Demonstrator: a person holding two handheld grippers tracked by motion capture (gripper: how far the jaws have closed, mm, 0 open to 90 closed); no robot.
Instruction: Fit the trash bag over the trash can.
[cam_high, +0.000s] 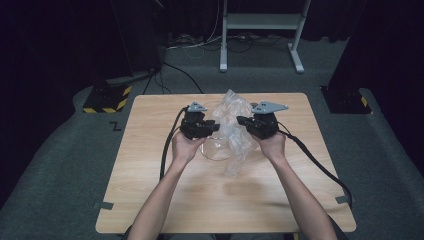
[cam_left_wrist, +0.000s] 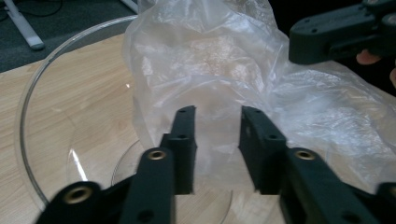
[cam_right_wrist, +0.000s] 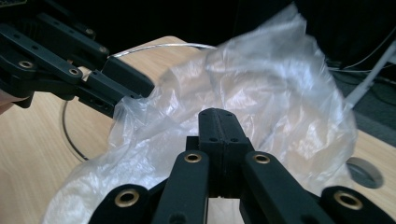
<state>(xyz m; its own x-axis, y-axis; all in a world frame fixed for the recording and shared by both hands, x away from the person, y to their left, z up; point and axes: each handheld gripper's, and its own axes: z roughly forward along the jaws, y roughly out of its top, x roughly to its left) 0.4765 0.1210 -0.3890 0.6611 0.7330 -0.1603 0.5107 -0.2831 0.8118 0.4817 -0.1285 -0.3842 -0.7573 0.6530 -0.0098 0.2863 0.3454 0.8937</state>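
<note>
Black jaws of the right gripper (cam_right_wrist: 218, 122) are pressed together on a fold of the clear plastic bag (cam_right_wrist: 261, 93), held up over the glass bowl (cam_left_wrist: 42, 93) on the tabletop (cam_high: 150, 175). Opposite, the left gripper (cam_left_wrist: 215, 122) gapes half open, bag film just beyond its jaws; whether it touches is unclear.

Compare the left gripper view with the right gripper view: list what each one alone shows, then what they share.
Left gripper view alone: the left gripper, jaws apart, and the glass bowl's clear base. Right gripper view alone: the right gripper, jaws shut on the plastic bag, and a round grey disc in the table. Shared: the bag, the bowl's rim and the wooden table.
</note>
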